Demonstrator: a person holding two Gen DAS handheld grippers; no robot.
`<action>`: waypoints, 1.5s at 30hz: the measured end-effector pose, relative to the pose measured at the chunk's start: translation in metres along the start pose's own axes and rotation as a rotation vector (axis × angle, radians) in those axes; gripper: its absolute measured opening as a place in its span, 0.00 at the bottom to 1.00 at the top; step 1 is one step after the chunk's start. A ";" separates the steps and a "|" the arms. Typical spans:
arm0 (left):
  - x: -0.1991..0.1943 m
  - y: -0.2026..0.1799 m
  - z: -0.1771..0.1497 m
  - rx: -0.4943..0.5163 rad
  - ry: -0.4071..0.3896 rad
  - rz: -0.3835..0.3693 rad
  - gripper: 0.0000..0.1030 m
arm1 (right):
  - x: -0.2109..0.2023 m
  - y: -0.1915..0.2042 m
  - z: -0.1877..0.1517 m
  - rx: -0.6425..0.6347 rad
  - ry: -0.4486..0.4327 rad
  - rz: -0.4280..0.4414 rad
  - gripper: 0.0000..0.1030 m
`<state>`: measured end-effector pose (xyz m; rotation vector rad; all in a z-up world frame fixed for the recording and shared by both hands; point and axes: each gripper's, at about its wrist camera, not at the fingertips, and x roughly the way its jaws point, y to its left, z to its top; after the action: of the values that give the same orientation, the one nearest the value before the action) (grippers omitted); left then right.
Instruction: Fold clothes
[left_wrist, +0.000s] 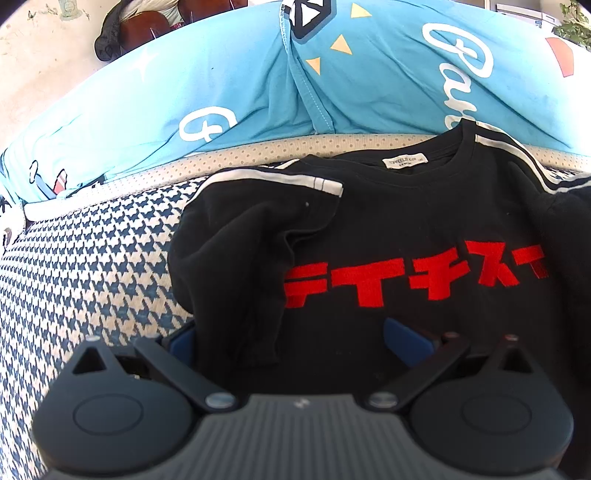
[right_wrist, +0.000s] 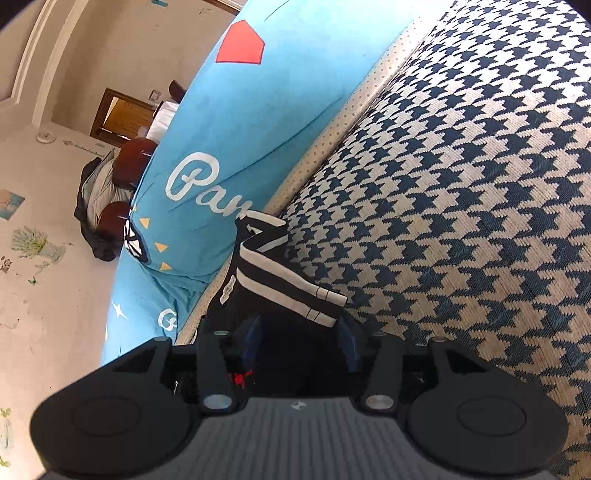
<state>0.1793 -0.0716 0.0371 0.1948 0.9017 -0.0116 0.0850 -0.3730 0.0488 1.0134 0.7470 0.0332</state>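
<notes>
The black shirt lies face up on the houndstooth mat, filling the centre and right of the left wrist view, its collar and label toward the top of the frame by the blue quilt and its hem toward the camera at the bottom. Its long axis thus runs from the bottom of the frame up to the collar, and the red lettering reads across it, left to right. The striped left-hand sleeve is doubled inward over the chest, which looks like a first fold made to narrow the body. The left gripper sits low at the hem, its blue fingers spread wide with cloth lying between them and not pinched; I judge it is placed there to take the hem for a lengthwise fold. In the right wrist view the shirt bunches up in the lower middle, with the other striped sleeve raised just ahead of the right gripper. Its fingers stand partly apart with dark cloth between them; whether they press on it I cannot tell.
</notes>
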 end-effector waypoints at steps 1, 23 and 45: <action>0.000 0.000 0.000 0.001 0.000 0.000 1.00 | 0.002 0.001 -0.001 -0.001 0.008 0.003 0.50; 0.000 -0.001 0.000 0.002 0.000 -0.003 1.00 | 0.011 0.033 -0.020 -0.202 -0.024 -0.060 0.64; -0.003 -0.001 -0.001 -0.003 0.005 -0.001 1.00 | -0.014 0.060 0.005 -0.527 -0.325 -0.247 0.08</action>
<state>0.1767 -0.0728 0.0385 0.1919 0.9072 -0.0104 0.0954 -0.3485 0.1048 0.4051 0.5186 -0.1394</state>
